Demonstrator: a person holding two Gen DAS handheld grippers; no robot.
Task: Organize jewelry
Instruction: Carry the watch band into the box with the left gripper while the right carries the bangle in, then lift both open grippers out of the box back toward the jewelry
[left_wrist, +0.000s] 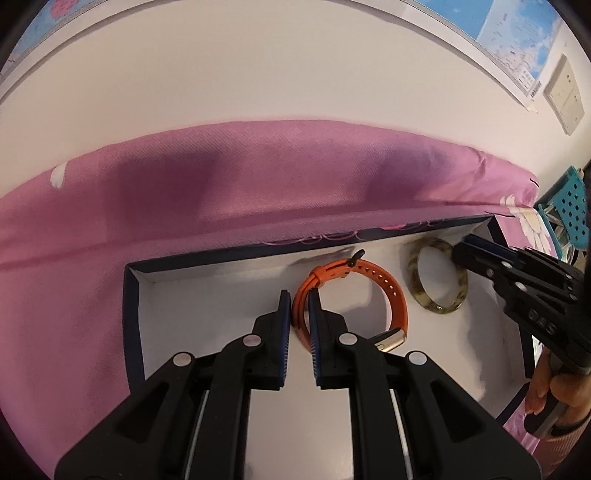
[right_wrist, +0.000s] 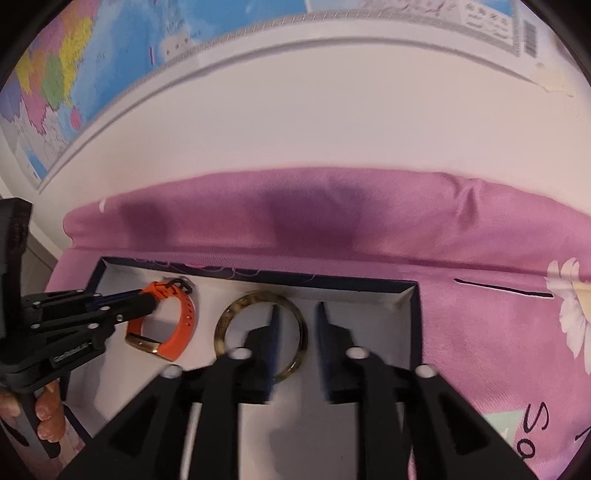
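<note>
An orange watch (left_wrist: 395, 295) with a gold case stands on edge in a shallow white box with a dark rim (left_wrist: 133, 314). My left gripper (left_wrist: 299, 293) is shut on its strap near the buckle. Beside it lies a tortoiseshell bangle (left_wrist: 443, 309). In the right wrist view the bangle (right_wrist: 229, 314) rests on the box floor, and my right gripper (right_wrist: 297, 306) stands open over its right rim. One finger is inside the ring and one outside, and the pads do not press on it. The left gripper (right_wrist: 147, 299) and the watch (right_wrist: 186, 317) show at the left there. The right gripper (left_wrist: 463, 248) touches the bangle's far side.
The box (right_wrist: 417, 325) sits on a pink floral cloth (left_wrist: 221, 192) against a white wall. A map poster (right_wrist: 74, 74) hangs above. A teal perforated basket (left_wrist: 572, 206) stands at the far right. A person's hand (right_wrist: 48, 410) grips each tool handle.
</note>
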